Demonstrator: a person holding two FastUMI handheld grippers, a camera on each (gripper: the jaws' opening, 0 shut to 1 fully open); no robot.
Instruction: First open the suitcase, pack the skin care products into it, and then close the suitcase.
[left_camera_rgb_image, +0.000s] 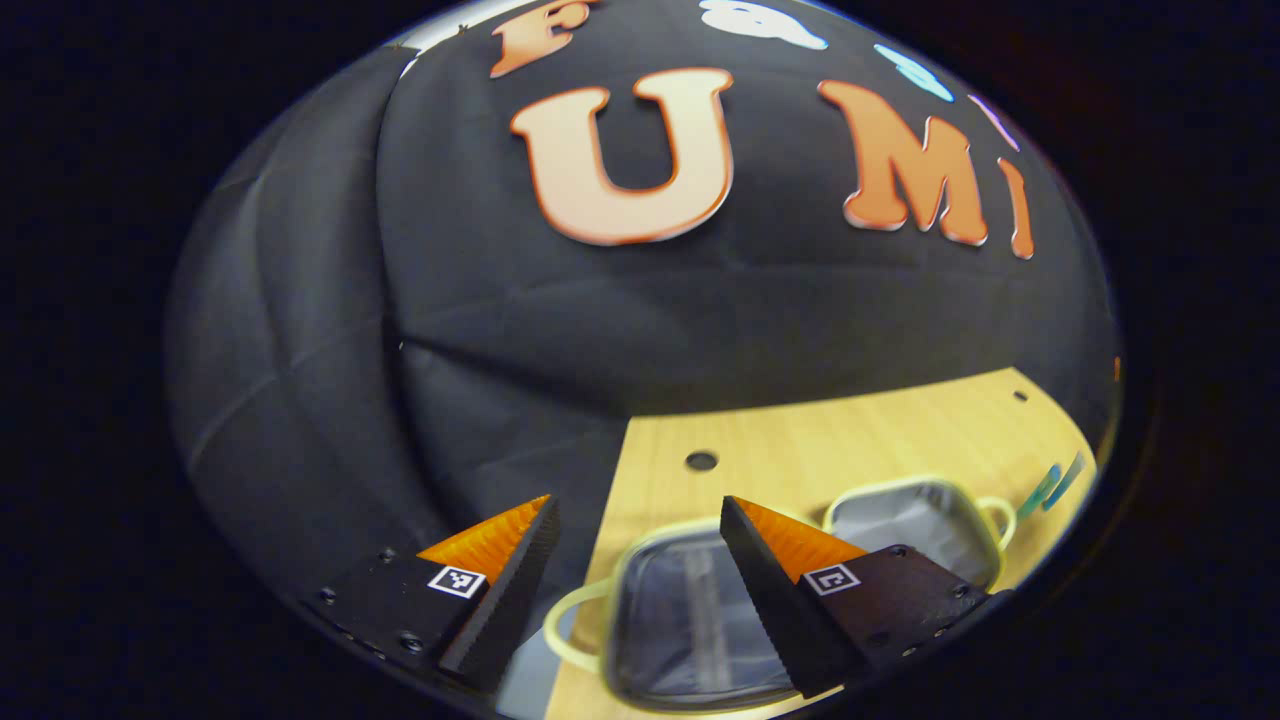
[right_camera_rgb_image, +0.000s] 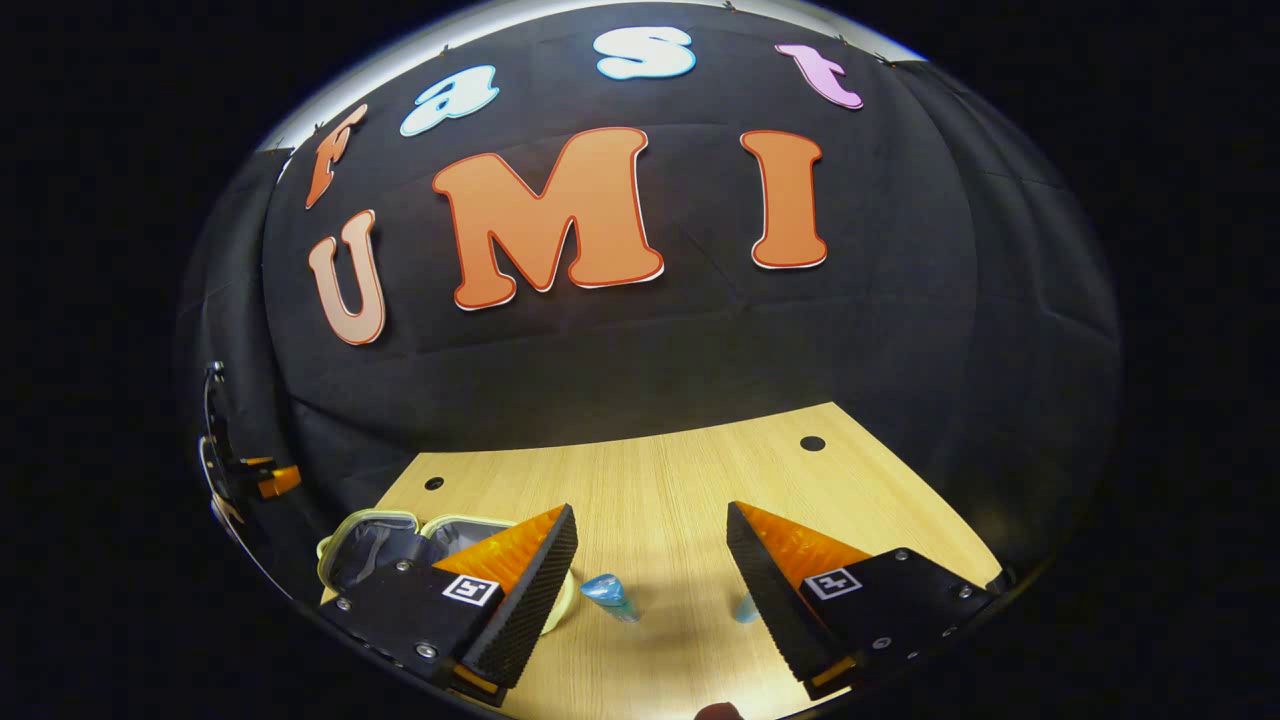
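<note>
Left gripper held above the near left corner of the wooden table, fingers well apart, nothing between them; seen past the fingers, a small suitcase lying open and flat on the tabletop, pale yellow-green rim, grey lining; two halves side by side, the nearer half under the gripper, the farther half just beyond it to the right; a looped handle at the nearer half's left edge and another at the far half's right edge; both halves seemingly bare inside (lining blurred, hard to tell more); a few round holes in the tabletop; booth wall behind.

Right gripper held low over the table farther to the right, fingers likewise spread wide, gripping nothing; between the fingers, lying on the wood, a small blue skin care tube; a second bluish item partly hidden by the right-hand finger, just beside it, kind unclear; open suitcase seen at the left behind the left-hand finger, apart from the blue tube; other gripper glimpsed at the far left edge, above the suitcase.
</note>
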